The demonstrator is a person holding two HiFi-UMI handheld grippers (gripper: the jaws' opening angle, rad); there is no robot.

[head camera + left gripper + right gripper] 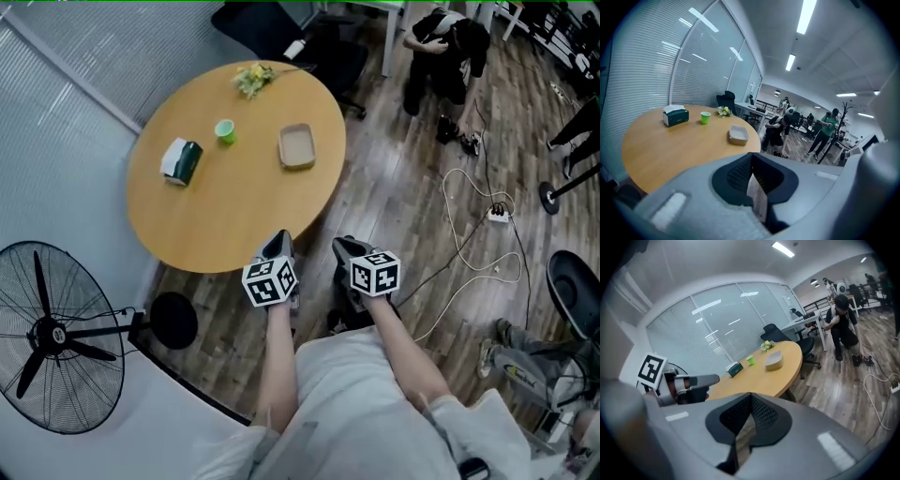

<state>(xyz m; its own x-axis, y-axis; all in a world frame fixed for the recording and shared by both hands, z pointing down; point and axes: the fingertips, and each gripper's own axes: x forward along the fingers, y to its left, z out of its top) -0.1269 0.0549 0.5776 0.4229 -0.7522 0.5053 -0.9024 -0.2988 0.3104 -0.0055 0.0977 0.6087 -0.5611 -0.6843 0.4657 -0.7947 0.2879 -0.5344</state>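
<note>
My left gripper [278, 247] and right gripper [346, 249] hang side by side just off the near edge of a round wooden table [234, 217], over the floor. Both are shut with nothing between their jaws. In the left gripper view the left gripper [751, 161] points across the table [661, 150] at a green tissue box [675, 116], a green cup [705, 117], a small bunch of flowers [724, 111] and a beige tray [738, 135]. The right gripper [750, 401] points at the same table [754, 380], with the left gripper [689, 380] at its left.
On the table stand the tissue box [181, 161], cup [224, 132], tray [296, 146] and flowers [252, 78]. A standing fan [56, 337] is at the left. A crouching person [445, 47], an office chair [323, 42] and floor cables with a power strip [499, 215] lie to the right.
</note>
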